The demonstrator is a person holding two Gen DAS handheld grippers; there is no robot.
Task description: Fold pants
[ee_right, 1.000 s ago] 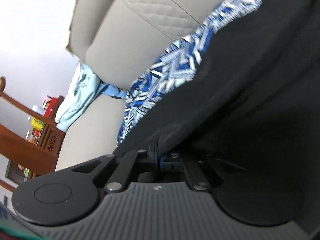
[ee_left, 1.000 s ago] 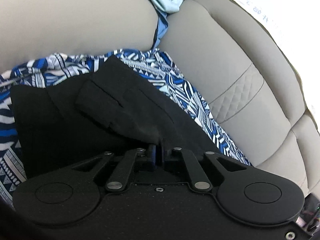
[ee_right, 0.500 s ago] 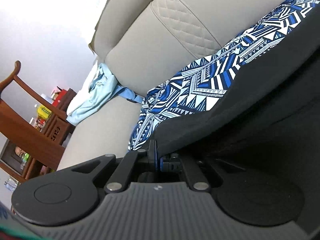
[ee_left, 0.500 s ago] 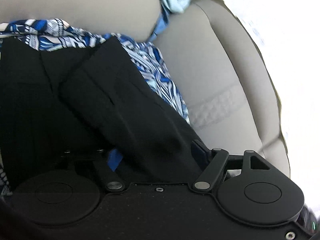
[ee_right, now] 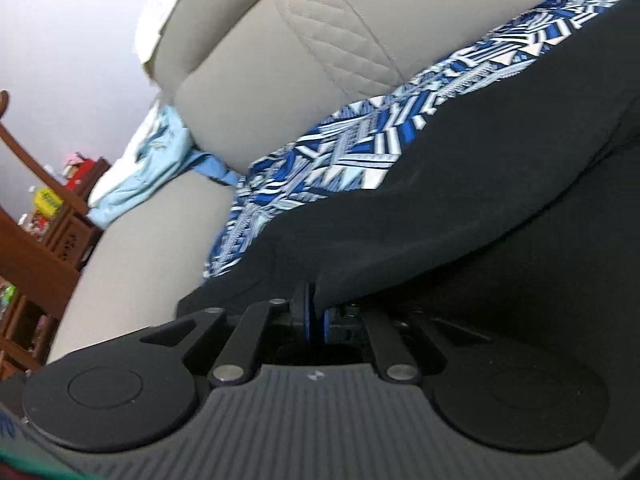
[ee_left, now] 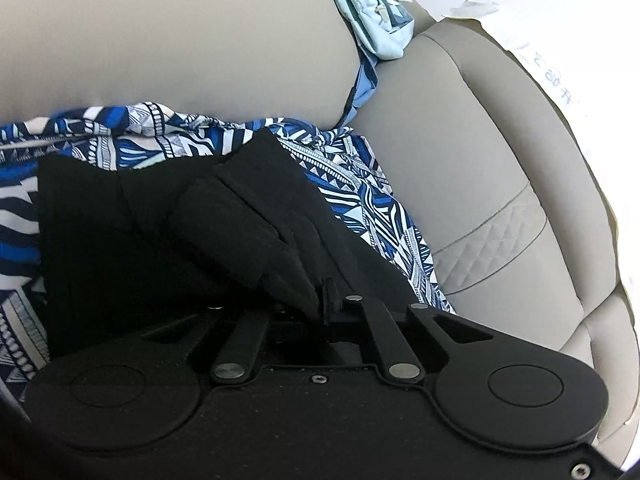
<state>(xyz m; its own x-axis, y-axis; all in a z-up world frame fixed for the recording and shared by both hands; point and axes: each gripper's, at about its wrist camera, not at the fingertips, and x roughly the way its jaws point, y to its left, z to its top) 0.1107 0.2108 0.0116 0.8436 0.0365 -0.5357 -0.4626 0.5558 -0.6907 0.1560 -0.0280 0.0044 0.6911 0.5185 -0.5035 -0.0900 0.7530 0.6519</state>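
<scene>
The black pants [ee_left: 168, 240] lie folded over on a blue and white patterned cloth [ee_left: 360, 200] on a beige sofa seat. My left gripper [ee_left: 326, 300] is shut on a fold of the black pants at their near edge. In the right wrist view the black pants [ee_right: 460, 208] fill the right side, and my right gripper [ee_right: 314, 316] is shut on their edge, the fabric pinched between the blue pads.
The beige sofa backrest [ee_left: 500, 208] has a quilted band. A light blue garment [ee_left: 376, 20] is stuffed between the cushions; it also shows in the right wrist view [ee_right: 152, 164]. Wooden furniture [ee_right: 36, 248] with small items stands at the far left.
The left gripper opened half a second ago and has closed again on a fold of the pants. The right gripper kept its grip and shifted slightly.
</scene>
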